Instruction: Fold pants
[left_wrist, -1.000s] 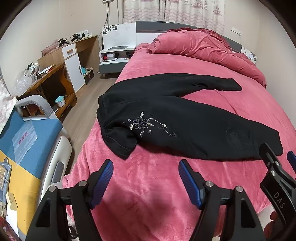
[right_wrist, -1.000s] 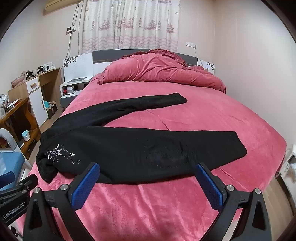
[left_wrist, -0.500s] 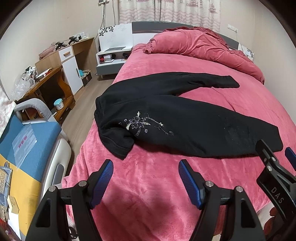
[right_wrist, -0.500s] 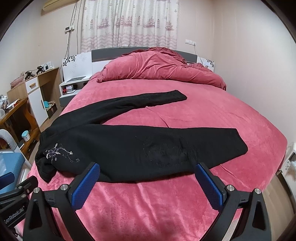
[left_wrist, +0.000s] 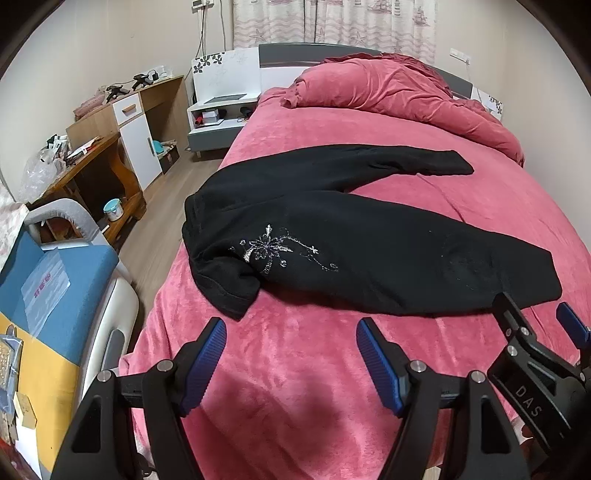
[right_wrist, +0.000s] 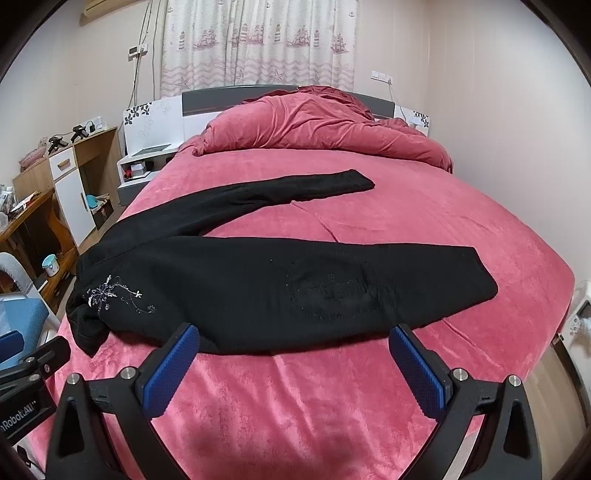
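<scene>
Black pants (left_wrist: 362, 251) lie spread on the pink bed (left_wrist: 295, 387), waist at the left with a silver flower embroidery (left_wrist: 266, 251), two legs splayed to the right. They also show in the right wrist view (right_wrist: 258, 280). My left gripper (left_wrist: 291, 354) is open and empty, hovering over the bed's near edge just below the waistband corner. My right gripper (right_wrist: 295, 362) is open and empty, its pads at the near edge of the lower leg. It also shows in the left wrist view (left_wrist: 535, 332).
A bunched pink duvet (right_wrist: 325, 125) lies at the head of the bed. A white nightstand (left_wrist: 221, 110) and wooden desk (left_wrist: 92, 166) stand left of the bed. A blue and yellow chair (left_wrist: 48, 295) is at the near left.
Both grippers have moved slightly forward toward the pants; the pants look a little closer. Both stay open; the pants have not moved.
</scene>
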